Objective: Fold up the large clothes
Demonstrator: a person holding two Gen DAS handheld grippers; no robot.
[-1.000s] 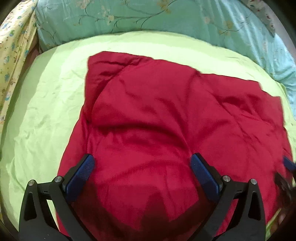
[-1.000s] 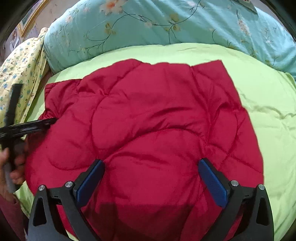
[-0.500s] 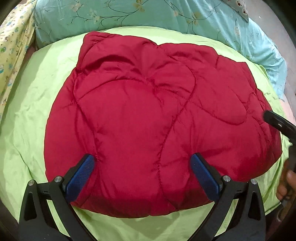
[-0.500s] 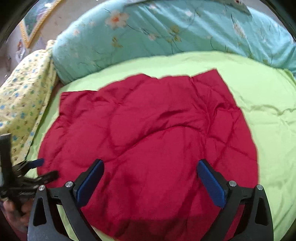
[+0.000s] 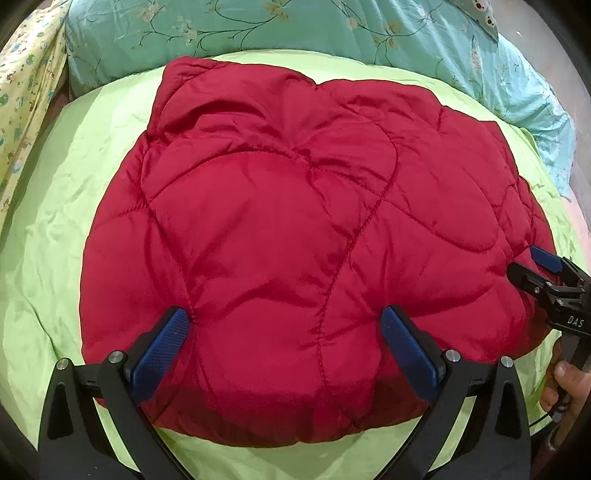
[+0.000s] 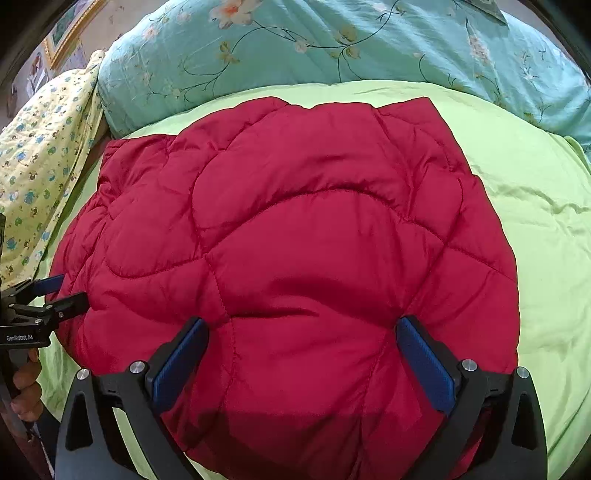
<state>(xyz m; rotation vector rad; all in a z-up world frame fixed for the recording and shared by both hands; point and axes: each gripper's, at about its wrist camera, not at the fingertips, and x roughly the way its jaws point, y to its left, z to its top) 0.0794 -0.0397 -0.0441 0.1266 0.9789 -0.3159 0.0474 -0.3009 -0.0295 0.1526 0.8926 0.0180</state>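
Both grippers' fingers (image 5: 166, 343) (image 6: 424, 363) spread wide, empty, over red quilted garment (image 5: 295, 229).

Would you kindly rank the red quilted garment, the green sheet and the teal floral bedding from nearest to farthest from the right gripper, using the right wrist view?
1. The red quilted garment, directly between and ahead of the right gripper's open jaws.
2. The green sheet, under and around the garment, mostly to the right.
3. The teal floral bedding, along the far edge at the top.

I'm looking at a home bedroom: a bed (image 6: 535, 192) with green sheet, floral teal quilt (image 6: 332, 40), framed picture (image 6: 70, 29)
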